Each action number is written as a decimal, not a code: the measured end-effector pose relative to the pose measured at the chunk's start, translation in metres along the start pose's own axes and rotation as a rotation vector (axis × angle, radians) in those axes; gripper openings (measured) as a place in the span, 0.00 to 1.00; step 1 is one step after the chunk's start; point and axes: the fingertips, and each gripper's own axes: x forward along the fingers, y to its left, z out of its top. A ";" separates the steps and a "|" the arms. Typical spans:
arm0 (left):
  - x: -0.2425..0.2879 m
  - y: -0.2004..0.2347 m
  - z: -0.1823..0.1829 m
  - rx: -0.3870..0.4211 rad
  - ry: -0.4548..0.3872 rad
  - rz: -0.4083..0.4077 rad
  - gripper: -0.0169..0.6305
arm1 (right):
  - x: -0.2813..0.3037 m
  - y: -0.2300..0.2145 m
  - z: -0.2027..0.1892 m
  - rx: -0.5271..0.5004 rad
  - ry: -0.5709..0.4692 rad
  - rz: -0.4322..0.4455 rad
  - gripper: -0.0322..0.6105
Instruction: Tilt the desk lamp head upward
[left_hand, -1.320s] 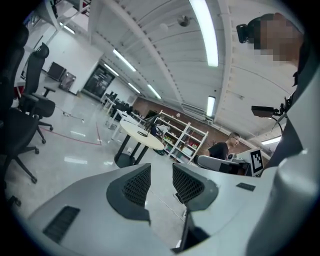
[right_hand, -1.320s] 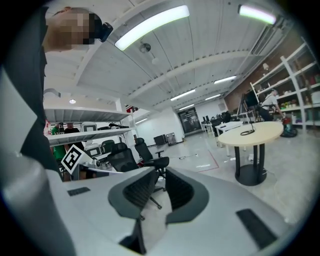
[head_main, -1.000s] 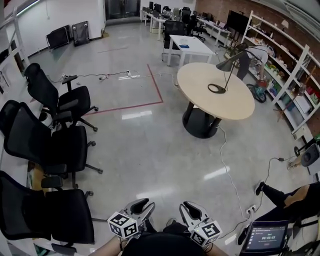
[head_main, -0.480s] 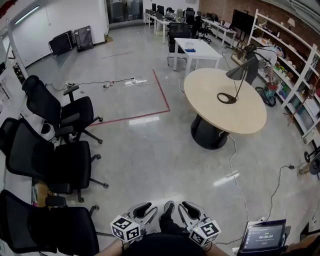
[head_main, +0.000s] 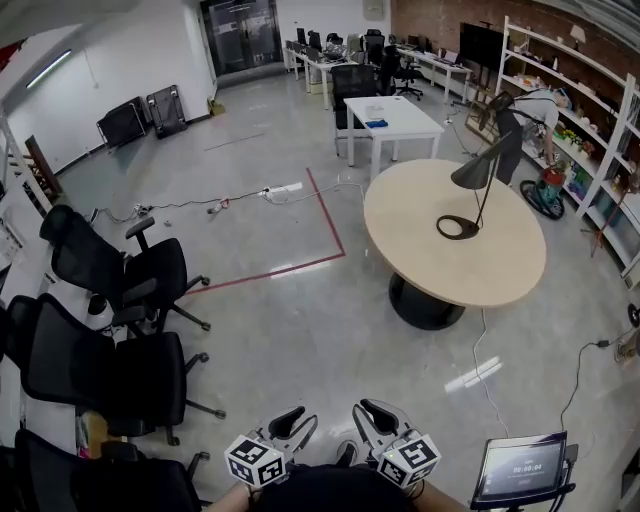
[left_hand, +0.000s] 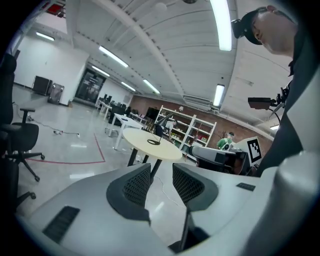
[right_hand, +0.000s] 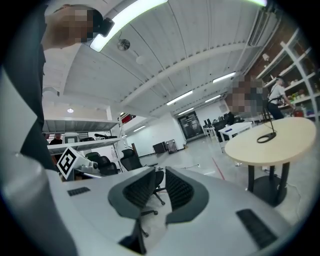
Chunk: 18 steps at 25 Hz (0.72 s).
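Both pairs of jaws are held slightly apart with nothing between them, on the left gripper (left_hand: 161, 172) and the right gripper (right_hand: 159, 178). The round table (head_main: 470, 272) is drawn nearer than a second ago. The desk lamp (head_main: 486, 196) is kept well apart at 1 o'clock, so the approach is judged unfinished. The drooping lamp head (head_main: 472, 174) is shown clearly only in the head view.

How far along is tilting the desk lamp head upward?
Nothing done: the desk lamp sits on the round table across the room, head angled down. In hand: left tool and right tool open, empty, held low. Left: approach, grip the head, tilt up.
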 end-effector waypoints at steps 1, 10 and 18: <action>0.007 0.003 0.003 -0.002 0.001 -0.003 0.24 | 0.003 -0.007 0.003 -0.001 -0.003 -0.003 0.15; 0.059 0.021 0.012 -0.098 0.043 -0.065 0.24 | 0.011 -0.053 0.008 0.024 0.013 -0.093 0.15; 0.144 0.046 0.047 -0.076 0.089 -0.204 0.24 | 0.039 -0.127 0.031 0.042 -0.003 -0.258 0.15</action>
